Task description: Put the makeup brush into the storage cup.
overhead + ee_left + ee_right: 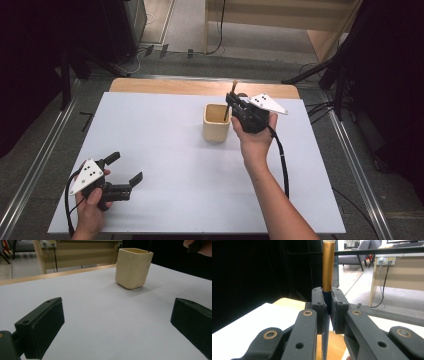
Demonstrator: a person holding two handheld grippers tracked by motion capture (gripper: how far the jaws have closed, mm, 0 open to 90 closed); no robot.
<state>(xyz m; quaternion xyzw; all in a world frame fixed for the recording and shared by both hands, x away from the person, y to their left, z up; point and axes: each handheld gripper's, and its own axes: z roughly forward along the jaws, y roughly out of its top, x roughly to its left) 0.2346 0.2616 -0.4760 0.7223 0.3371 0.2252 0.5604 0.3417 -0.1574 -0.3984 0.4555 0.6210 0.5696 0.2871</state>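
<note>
- White tabletop [165, 150] with a wooden strip along the far edge, dark room around it, grey floor beyond.
- Cream cup [216, 122] stands upright a bit right of the table's middle.
- Right gripper [231, 101] is clamped tight on a thin brush [328, 267] (gold ferrule, dark handle); the brush stands upright, its lower end dipping into the cup.
- Left gripper [125, 170] rests low near the front left corner, jaws spread wide with nothing between them, well apart from the cup.
</note>
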